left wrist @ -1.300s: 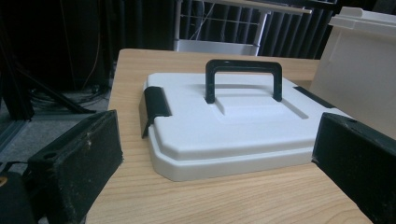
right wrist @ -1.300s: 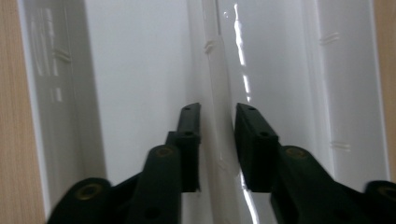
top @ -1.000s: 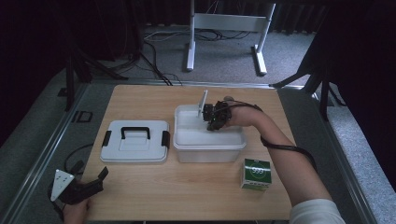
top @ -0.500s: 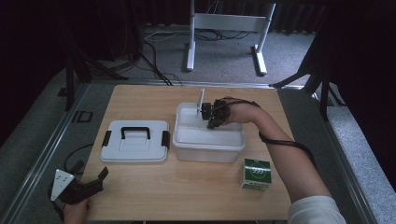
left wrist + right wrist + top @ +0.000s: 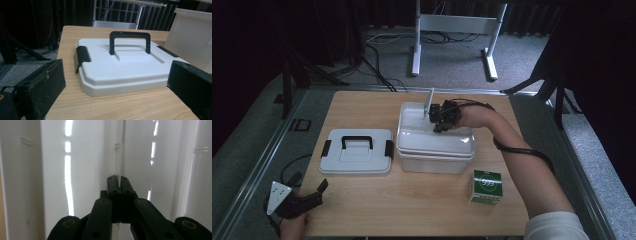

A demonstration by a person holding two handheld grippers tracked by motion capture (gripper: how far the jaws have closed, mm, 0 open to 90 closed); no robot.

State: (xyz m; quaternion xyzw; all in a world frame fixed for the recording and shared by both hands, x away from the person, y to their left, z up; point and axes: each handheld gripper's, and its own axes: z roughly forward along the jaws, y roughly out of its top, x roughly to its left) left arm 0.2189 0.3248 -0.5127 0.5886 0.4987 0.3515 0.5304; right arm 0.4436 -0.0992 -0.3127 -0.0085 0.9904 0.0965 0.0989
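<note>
Wooden counter (image 5: 362, 200): right claw (image 5: 438, 126) clamped on thin upright divider (image 5: 119, 152) inside white bin (image 5: 435, 152), long axis vertical; left claw (image 5: 314, 192) apart, idle near lid (image 5: 357, 151).

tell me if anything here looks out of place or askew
Nothing is spilled or damaged. The lid lies flat on the table beside the open white bin, not on it. The right gripper is shut on a thin clear divider standing in the bin. The green box stands upright.
</note>
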